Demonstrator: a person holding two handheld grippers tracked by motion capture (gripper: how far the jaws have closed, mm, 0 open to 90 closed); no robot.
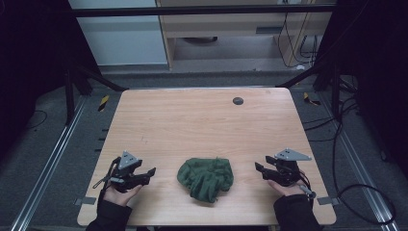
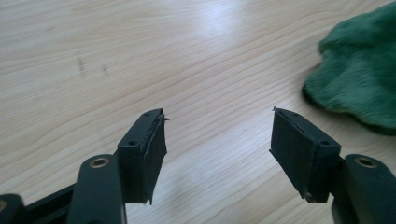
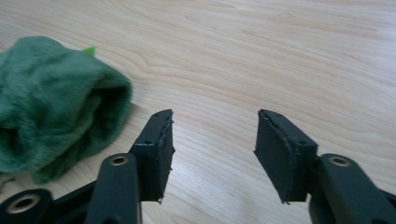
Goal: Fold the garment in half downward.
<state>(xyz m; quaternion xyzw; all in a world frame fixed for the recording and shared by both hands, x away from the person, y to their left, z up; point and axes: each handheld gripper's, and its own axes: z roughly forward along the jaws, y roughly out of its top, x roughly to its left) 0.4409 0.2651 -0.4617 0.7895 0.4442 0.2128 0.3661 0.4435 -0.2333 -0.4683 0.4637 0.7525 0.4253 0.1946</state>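
At the bottom of the high view, the person's hands are coming in from the lower edge, one at lower left and one at lower right, each carrying a claw low over the counter (image 1: 202,115). The left claw (image 1: 152,172) is standing released, its jaws spread wide with only bare wood showing between them in the left gripper view. The right claw (image 1: 259,169) is likewise released, jaws apart and nothing between them in the right gripper view.

Between the two claws, in the lower middle of the high view, the green cloth (image 1: 206,178) is lying in a loose, bunched heap near the front edge of the counter. Neither claw is touching it: in the left gripper view it is sitting off at the upper right of the frame, and in the right gripper view it is lying at the left, with a dark hollow fold facing the camera.

Judging from this, the cloth is resting free and crumpled rather than flat or neatly folded, so any spreading or folding looks undone; both claws would need to take hold of it first.

Farther back, toward the upper middle of the counter, a small dark round disc (image 1: 237,100) is sitting apart from everything.
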